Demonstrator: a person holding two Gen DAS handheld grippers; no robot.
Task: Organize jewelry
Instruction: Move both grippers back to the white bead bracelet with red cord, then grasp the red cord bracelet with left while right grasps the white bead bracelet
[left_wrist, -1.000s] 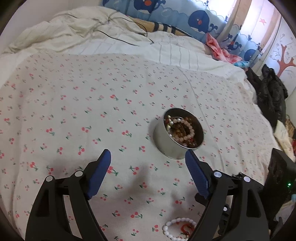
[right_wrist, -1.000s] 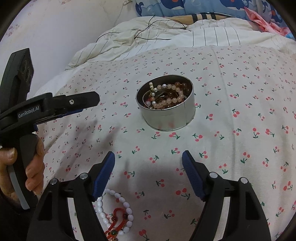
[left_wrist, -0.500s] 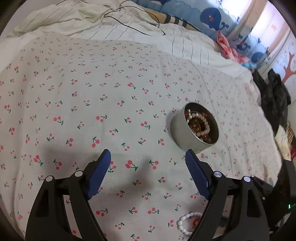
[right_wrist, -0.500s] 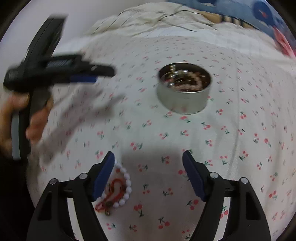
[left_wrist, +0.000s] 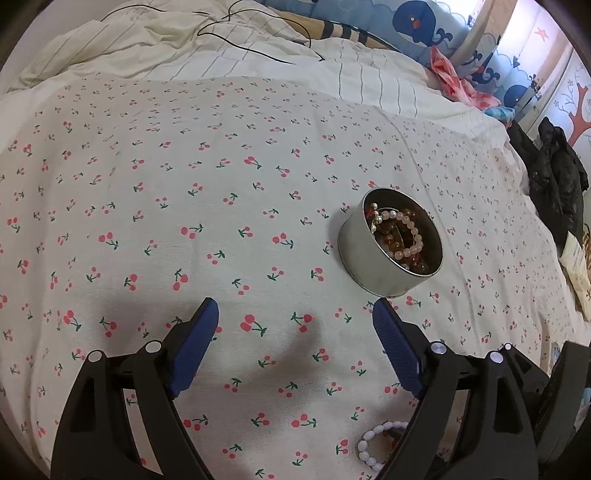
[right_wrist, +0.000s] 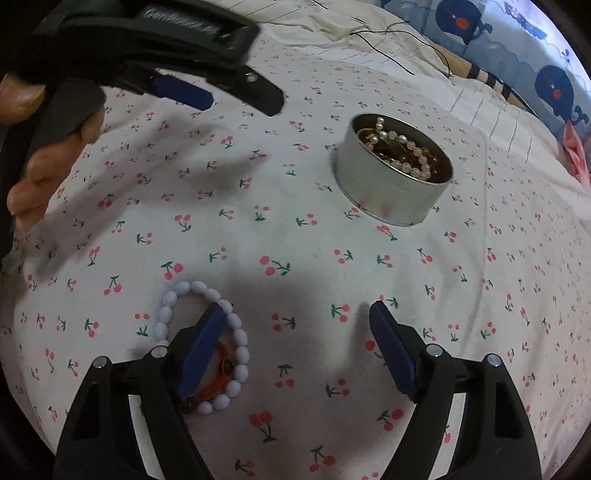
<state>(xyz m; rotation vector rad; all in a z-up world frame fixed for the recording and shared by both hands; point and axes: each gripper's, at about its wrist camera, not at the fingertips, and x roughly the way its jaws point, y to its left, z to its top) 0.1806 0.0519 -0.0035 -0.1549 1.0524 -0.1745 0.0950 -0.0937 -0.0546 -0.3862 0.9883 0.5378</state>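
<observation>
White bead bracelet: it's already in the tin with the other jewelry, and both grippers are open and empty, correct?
Not quite. The white bead bracelet is not in the tin; it lies on the cherry-print bedspread, partly behind one finger of the right gripper, as the right wrist view shows. The rest holds: the left gripper and the right are open and empty.

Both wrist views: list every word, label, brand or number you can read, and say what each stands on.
"GenRobot..." - pale lettering on the black body of the left gripper in the right wrist view; blurred, its ending unreadable.
Tin, white bead bracelet, cherry-print sheet: no text.
</observation>
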